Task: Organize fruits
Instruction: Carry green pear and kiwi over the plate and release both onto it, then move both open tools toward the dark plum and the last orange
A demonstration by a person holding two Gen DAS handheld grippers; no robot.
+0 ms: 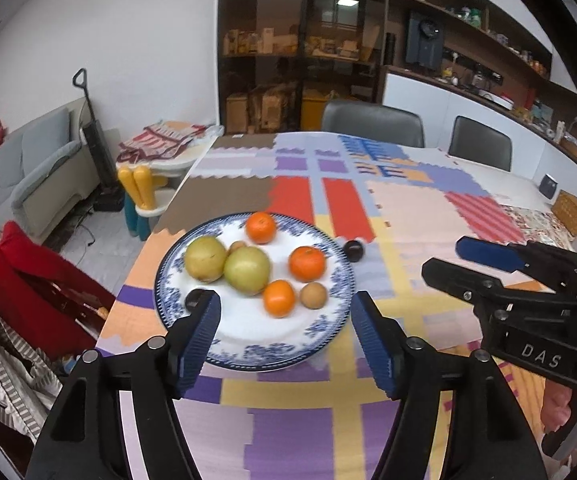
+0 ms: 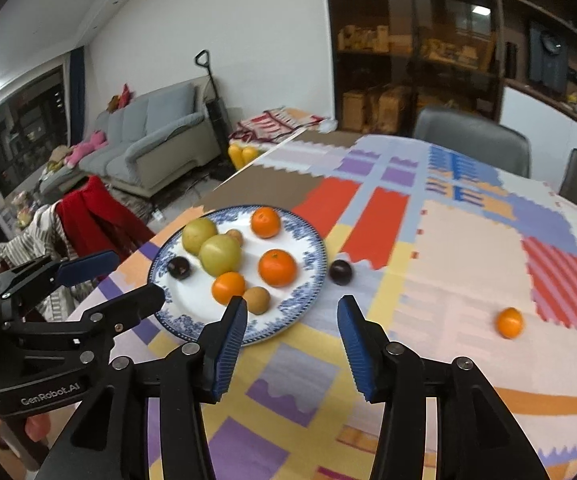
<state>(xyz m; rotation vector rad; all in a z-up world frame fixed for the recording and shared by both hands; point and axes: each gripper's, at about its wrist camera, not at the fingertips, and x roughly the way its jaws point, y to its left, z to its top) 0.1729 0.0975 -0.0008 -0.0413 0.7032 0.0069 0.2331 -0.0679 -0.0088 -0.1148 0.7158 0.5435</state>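
The right gripper (image 2: pixel 291 330) hangs wide open and empty above the patchwork tablecloth (image 2: pixel 460 280) — a dark plum (image 2: pixel 341 272) just ahead of it, beside the blue-rimmed plate (image 2: pixel 312 276) of fruit; a lone orange (image 2: pixel 509 322) sits well off to its right. The left gripper (image 1: pixel 286 330), also agape and empty, hovers over the plate's near edge.

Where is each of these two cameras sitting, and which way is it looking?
Left wrist: rides on the left gripper, looking forward and down at the plate of fruit; its own open fingers frame the view, and the right gripper shows at right.
Right wrist: rides on the right gripper, looking over the plate from its right; its own open fingers show, with the left gripper at left and a stray orange on the tablecloth.
Shared: plate, fruit, the dark plum beside the plate, sofa, shelves.
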